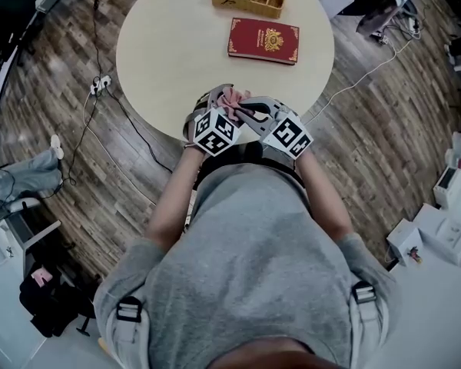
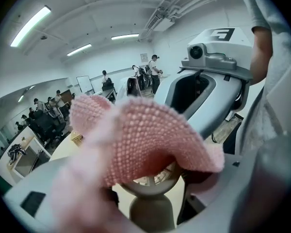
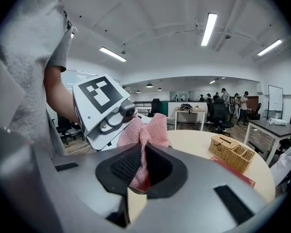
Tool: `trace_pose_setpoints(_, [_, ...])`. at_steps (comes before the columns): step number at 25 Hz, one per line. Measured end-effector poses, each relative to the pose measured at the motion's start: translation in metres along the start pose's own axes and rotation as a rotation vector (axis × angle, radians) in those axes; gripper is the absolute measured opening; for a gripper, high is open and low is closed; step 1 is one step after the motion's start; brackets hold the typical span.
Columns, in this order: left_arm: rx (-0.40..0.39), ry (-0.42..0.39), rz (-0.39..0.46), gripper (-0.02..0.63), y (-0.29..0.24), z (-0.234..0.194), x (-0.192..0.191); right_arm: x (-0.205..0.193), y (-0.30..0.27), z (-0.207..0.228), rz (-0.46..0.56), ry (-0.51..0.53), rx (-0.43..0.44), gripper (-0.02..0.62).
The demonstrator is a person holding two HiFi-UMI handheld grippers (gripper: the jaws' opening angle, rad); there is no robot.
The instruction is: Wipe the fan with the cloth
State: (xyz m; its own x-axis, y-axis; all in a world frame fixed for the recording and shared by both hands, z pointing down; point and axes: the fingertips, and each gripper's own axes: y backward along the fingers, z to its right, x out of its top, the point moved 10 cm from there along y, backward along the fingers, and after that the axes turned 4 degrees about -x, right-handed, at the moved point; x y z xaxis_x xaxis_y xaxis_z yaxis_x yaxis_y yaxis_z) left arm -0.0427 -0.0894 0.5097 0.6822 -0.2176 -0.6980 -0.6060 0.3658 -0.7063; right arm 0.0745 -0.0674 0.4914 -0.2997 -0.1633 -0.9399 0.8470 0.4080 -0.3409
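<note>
While the left gripper (image 2: 150, 210) looks clamped on the stem of the fan (image 2: 149, 184), the right gripper (image 3: 143, 171) pinches a fold of the cloth (image 3: 144, 130) between its pads. It drapes the cloth over the fan's top, at the near edge of the table (image 1: 169, 52). Soft and limp, the cloth will likely flop and bunch, so a deep pinch on a gathered fold suits it; the fan seems light and its grille delicate, making the stem the safer hold.
</note>
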Motion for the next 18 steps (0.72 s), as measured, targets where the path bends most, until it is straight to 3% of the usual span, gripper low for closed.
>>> trace_pose_setpoints(9, [-0.013,-0.004,-0.021,0.390,-0.007,0.012,0.011,0.002,0.009,0.013,0.006,0.090,-0.039,0.031])
trace_pose_setpoints(18, [-0.025,-0.026,-0.041,0.390,-0.014,0.024,0.019,0.006,0.003,0.010,-0.009,0.117,0.046,0.031])
